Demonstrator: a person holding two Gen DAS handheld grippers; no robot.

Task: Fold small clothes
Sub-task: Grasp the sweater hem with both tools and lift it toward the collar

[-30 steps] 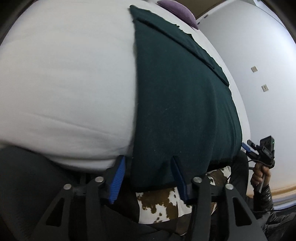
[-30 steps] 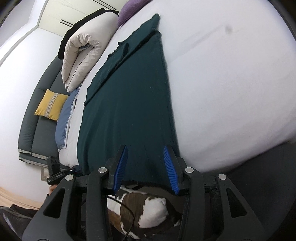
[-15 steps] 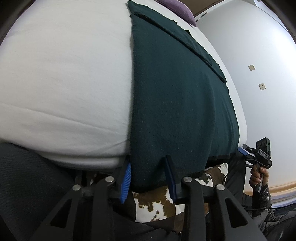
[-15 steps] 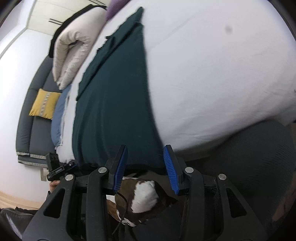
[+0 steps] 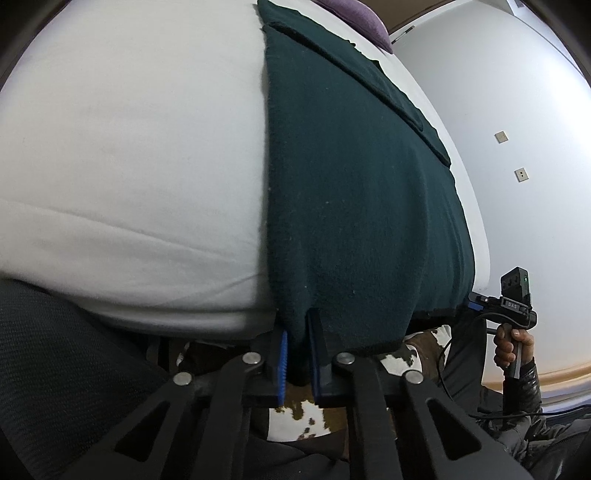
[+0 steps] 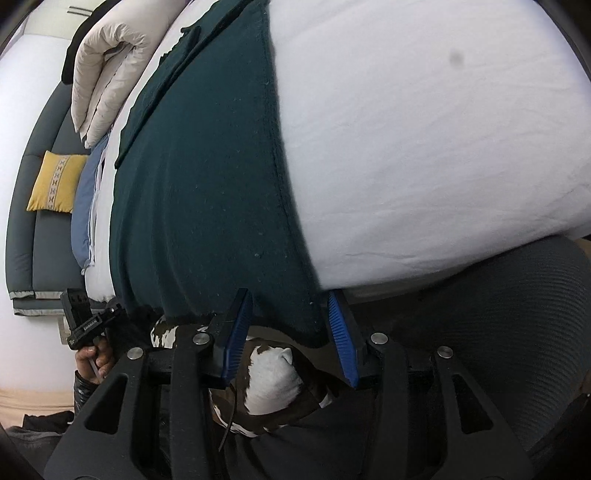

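Note:
A dark green garment [image 5: 354,184] lies flat on the white bed [image 5: 129,147], its near hem hanging over the bed's edge. My left gripper [image 5: 297,347] is shut on the hem's left corner. In the right wrist view the same garment [image 6: 207,184] lies on the bed [image 6: 424,129]. My right gripper [image 6: 291,332] is open, its blue pads [image 6: 341,343] on either side of the hem's right corner. The right gripper also shows at the far right of the left wrist view [image 5: 476,304].
A purple cushion [image 5: 354,14] lies at the bed's far end. A folded beige duvet [image 6: 107,62], a blue pillow [image 6: 85,206] and a grey sofa with a yellow cushion [image 6: 55,184] are to the left. A dark chair [image 6: 498,314] and cow-print cloth [image 6: 273,380] are close below.
My left gripper has closed onto the hem's left corner. My right gripper has moved in to the hem's right corner and stays open.

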